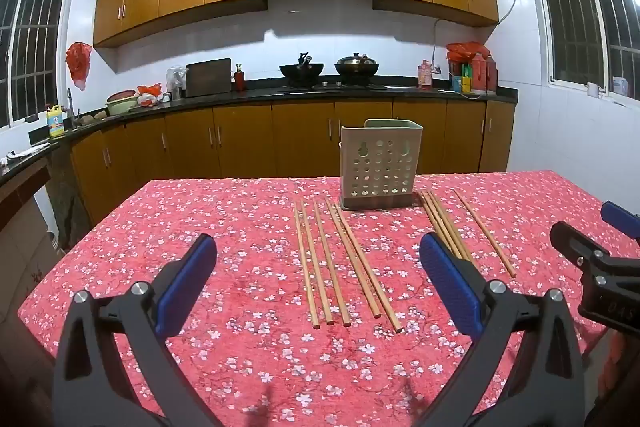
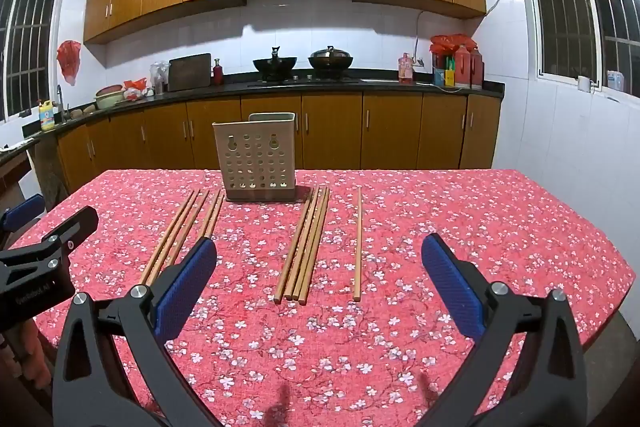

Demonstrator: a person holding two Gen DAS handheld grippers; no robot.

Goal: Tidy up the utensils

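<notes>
Table (image 2: 520, 227) with red floral cloth fills the lower half of both views; its far edge runs across mid-frame, right edge drops off at lower right of the right wrist view. Perforated beige utensil holder (image 2: 256, 163) stands upright near the far edge, centre-left there. Chopsticks lie flat on the cloth: a left group (image 1: 340, 263) of five, a tight bundle of four (image 2: 304, 247), one single chopstick (image 2: 358, 243) apart to the right. Left gripper (image 1: 318, 267) jaws spread wide, empty, above the left group. Right gripper (image 2: 319, 271) likewise wide, empty, bundle between its fingers in the picture. Bare cloth lies in the foreground. Holder's inside hidden; the left group's near ends are covered by a finger in the right wrist view.
</notes>
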